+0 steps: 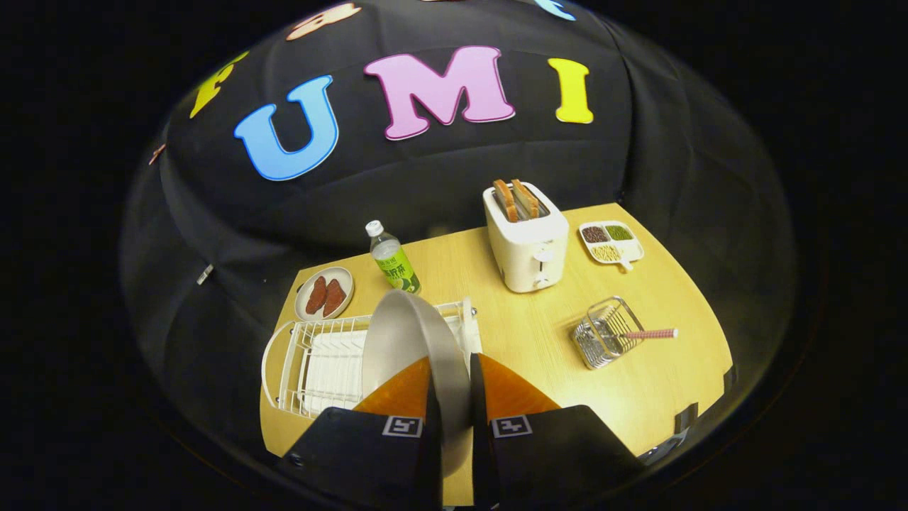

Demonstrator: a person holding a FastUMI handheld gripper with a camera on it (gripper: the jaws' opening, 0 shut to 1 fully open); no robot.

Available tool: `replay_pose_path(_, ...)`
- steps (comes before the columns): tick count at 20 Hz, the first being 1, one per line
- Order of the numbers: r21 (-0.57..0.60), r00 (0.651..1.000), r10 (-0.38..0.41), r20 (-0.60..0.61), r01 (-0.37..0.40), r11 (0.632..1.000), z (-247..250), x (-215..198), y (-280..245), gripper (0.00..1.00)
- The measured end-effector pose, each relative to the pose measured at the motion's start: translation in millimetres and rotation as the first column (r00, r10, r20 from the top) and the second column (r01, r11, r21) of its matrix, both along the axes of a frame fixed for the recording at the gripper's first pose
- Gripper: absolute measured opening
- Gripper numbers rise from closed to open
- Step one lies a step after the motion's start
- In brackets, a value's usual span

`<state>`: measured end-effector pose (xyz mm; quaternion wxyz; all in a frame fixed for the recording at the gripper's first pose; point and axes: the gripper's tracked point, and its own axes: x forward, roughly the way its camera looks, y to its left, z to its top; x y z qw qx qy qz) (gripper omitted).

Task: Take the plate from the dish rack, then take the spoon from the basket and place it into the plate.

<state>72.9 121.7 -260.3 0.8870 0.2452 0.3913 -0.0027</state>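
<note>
A grey plate (408, 333) stands on edge between my fingers, and the gripper (452, 383) is shut on its rim. The plate hangs over the right part of the white wire dish rack (312, 362), whose slots lie just ahead of my left finger. Off to the right on the wooden table, a small wire basket (603, 333) lies tilted, and the spoon with a pink checked handle (649, 333) sticks out of it to the right.
Beyond the rack stand a green-labelled bottle (394, 259) and a small dish of red-brown slices (324, 293). A white toaster (526, 238) with two bread slices and a divided snack dish (611, 242) sit further back right. Bare table (539, 341) lies between rack and basket.
</note>
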Motion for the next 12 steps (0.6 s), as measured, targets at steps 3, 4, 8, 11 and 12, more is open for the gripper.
replay_pose_path(3,0.042,1.0,-0.016,-0.02,0.017,0.999,-10.3,-39.1,-30.9,0.2)
replay_pose_path(4,0.05,1.0,-0.009,-0.025,0.011,0.999,-14.7,-54.4,-39.7,0.2)
replay_pose_path(8,0.098,0.996,0.006,-0.085,0.003,0.995,-43.8,-111.7,-59.6,0.21)
replay_pose_path(11,0.141,0.988,0.006,-0.156,0.016,0.99,-75.5,-149.4,-64.2,0.2)
replay_pose_path(12,0.156,0.984,0.011,-0.178,0.017,0.988,-85.3,-160.6,-63.1,0.21)
